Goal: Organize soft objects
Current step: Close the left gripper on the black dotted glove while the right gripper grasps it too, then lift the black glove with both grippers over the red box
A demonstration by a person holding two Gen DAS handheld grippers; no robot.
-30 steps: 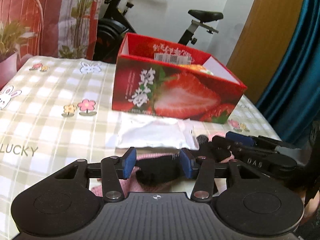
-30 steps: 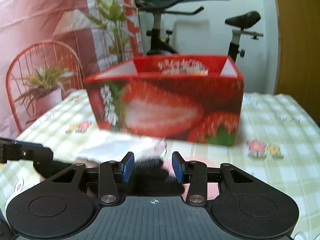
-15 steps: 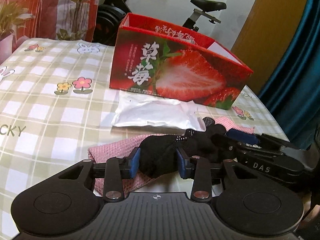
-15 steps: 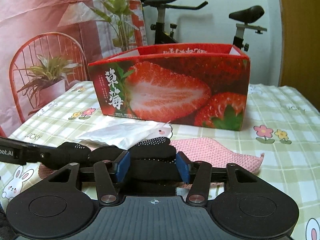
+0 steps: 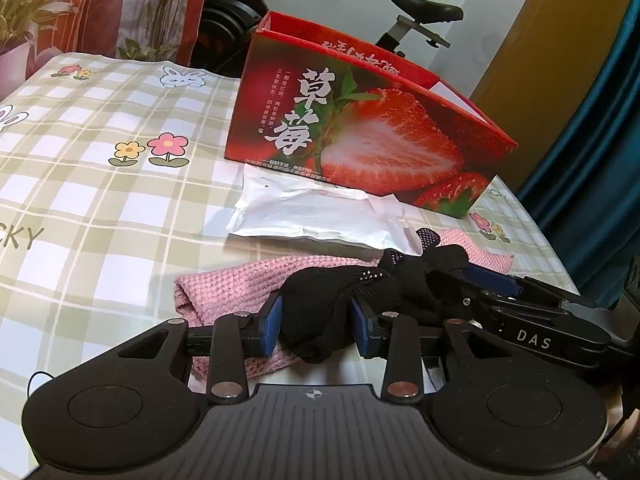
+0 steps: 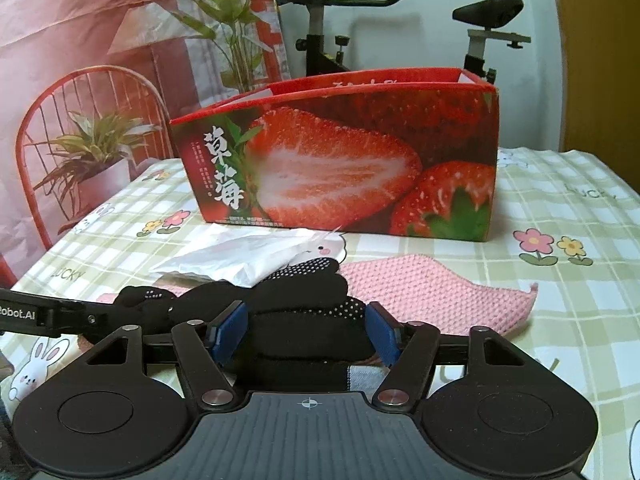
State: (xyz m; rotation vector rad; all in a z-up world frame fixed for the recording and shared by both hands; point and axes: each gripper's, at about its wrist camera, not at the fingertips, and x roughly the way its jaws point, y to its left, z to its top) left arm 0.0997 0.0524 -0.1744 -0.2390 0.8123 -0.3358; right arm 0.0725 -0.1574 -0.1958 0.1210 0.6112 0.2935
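Where tablecloth (image 5: 100, 208) lies checked, exercise bike (image 6: 320, 32) behind

Both wrist views low, close over the surface (image 5: 100, 200), facing the strawberry box (image 5: 360, 136) from opposite ends of the black glove (image 6: 304, 320)

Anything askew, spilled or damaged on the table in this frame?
Nothing spilled or damaged. The pink knitted cloth lies rumpled, one end folded over, under the black glove gripped by both the left gripper and right gripper.

Glove (image 5: 340, 304) on cloth (image 5: 240, 284); pouch (image 5: 316, 216) before box (image 5: 360, 128).
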